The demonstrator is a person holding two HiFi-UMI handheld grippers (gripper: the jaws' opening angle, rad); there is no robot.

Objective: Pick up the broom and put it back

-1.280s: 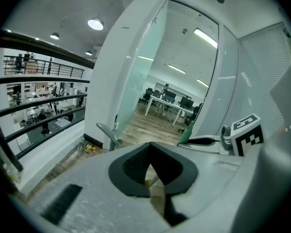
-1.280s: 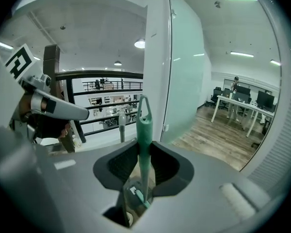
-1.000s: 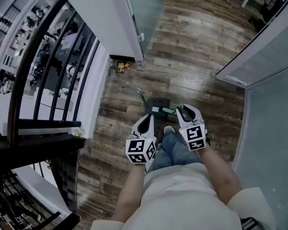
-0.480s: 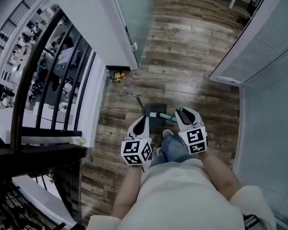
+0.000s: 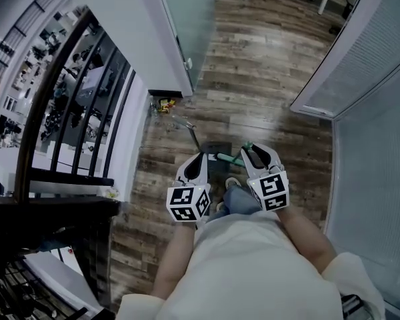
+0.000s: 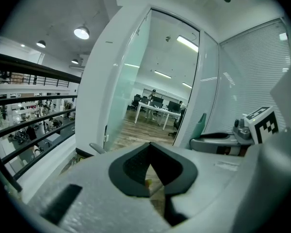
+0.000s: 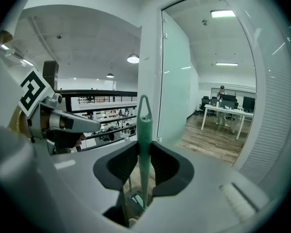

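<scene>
The broom's green handle (image 7: 144, 125) stands upright between the jaws of my right gripper (image 7: 144, 152), which is shut on it, with the handle's looped tip above the pads. In the head view the right gripper (image 5: 256, 156) is over the wood floor, and the green handle (image 5: 231, 157) slants down-left from it towards a dark dustpan (image 5: 217, 147). My left gripper (image 5: 196, 167) hangs beside it on the left. In its own view the left gripper (image 6: 149, 147) has its pads meeting, with nothing seen between them.
The dustpan's grey handle (image 5: 187, 129) points up-left towards small bits of litter (image 5: 165, 104) at the foot of a white wall (image 5: 120, 5). A glass door (image 5: 187, 12) stands ahead, black railings (image 5: 73, 99) on the left, a blinded glass wall (image 5: 367, 52) on the right.
Both grippers have risen a little, the right one bringing the green handle up with it. The dustpan and the litter lie where they were.
</scene>
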